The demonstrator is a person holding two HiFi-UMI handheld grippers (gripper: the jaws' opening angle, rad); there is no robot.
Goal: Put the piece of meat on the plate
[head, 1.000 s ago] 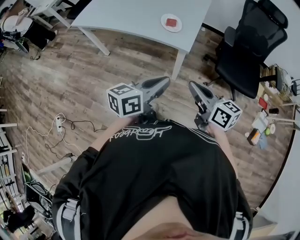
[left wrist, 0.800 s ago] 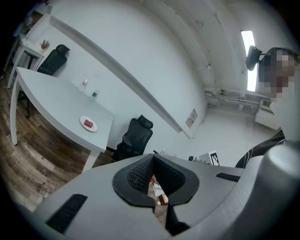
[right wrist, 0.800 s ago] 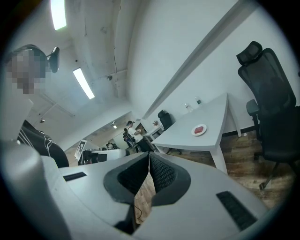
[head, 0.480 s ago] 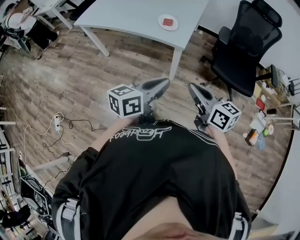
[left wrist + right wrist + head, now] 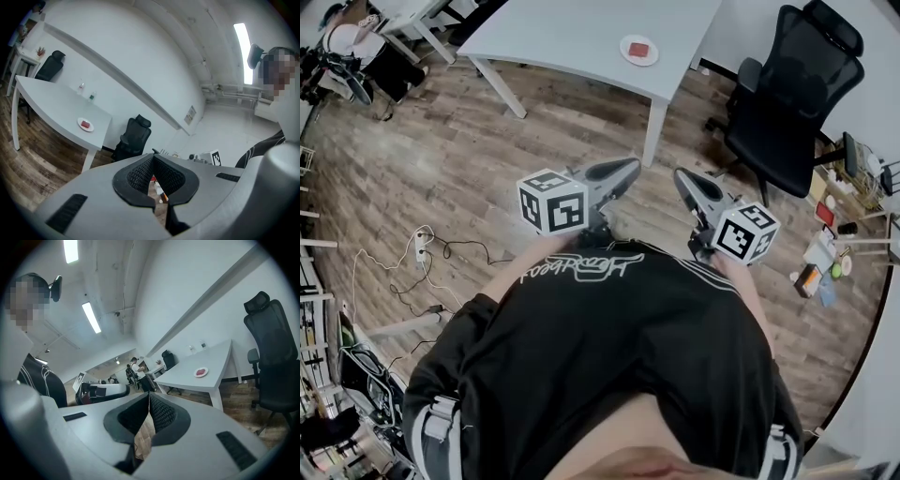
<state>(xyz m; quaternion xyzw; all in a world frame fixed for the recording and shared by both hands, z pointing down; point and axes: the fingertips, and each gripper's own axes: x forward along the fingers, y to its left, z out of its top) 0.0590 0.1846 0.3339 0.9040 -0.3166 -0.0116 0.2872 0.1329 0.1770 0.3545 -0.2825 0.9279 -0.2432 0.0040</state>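
A red piece of meat (image 5: pixel 639 49) lies on a small white plate (image 5: pixel 625 52) near the right end of a white table (image 5: pixel 572 33), far ahead of me. My left gripper (image 5: pixel 630 168) and right gripper (image 5: pixel 681 175) are held side by side in front of the person's body, over the wood floor and well short of the table. Both are shut with nothing between the jaws. In the left gripper view the plate (image 5: pixel 91 127) with the meat (image 5: pixel 85 124) sits far off on the table. The right gripper view shows the plate (image 5: pixel 196 375) and meat (image 5: pixel 201 372) just as distant.
A black office chair (image 5: pixel 787 94) stands right of the table. Cables and a power strip (image 5: pixel 418 247) lie on the floor at left. Small clutter (image 5: pixel 821 253) sits at the right. People (image 5: pixel 136 369) stand far back in the right gripper view.
The view has shifted slightly with the person's movement; table and chair sit a little differently in the picture. Both grippers remain shut and side by side in front of the body.
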